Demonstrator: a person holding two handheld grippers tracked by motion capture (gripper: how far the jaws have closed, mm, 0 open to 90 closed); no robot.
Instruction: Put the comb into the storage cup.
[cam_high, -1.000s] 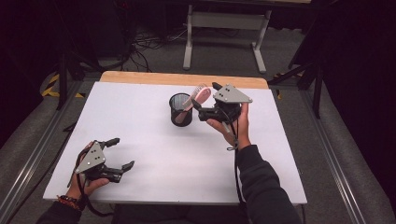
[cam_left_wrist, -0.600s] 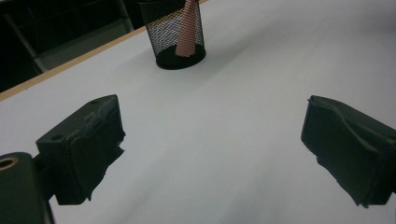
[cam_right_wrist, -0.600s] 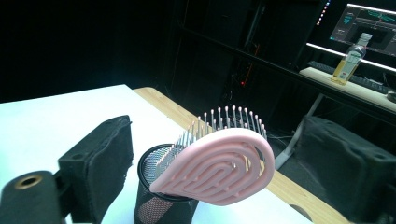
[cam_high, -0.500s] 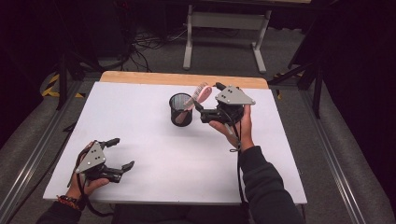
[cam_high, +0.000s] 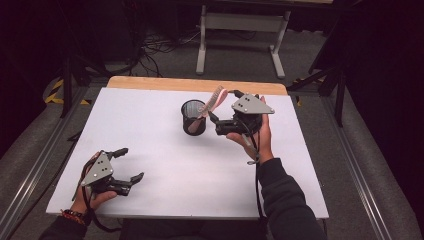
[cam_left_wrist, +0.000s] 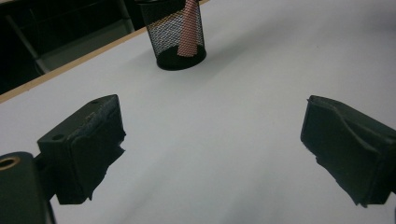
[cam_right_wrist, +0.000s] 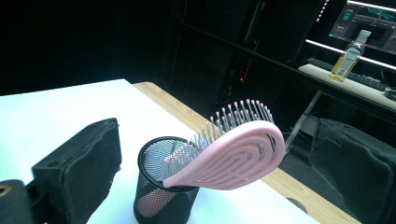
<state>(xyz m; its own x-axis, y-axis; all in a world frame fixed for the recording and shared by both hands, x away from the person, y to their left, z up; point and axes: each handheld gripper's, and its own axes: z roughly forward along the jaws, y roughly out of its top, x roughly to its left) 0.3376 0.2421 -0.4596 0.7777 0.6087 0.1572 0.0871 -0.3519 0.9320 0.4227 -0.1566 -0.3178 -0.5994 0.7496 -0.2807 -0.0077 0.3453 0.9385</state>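
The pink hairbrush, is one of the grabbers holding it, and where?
Nothing is held. The pink hairbrush stands handle-down in the black mesh cup, between the right gripper's just-opened jaws, untouched. The left gripper is open over the table.

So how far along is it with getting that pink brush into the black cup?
Done: the pink hairbrush stands handle-down in the black mesh cup, its head leaning over the rim. In hand: the right tongs have just been opening, and their jaws now stand clear either side of the brush. Left: probably only drawing that hand away. The left tongs rest open near the table's front edge.

no readable text, labels or numbers
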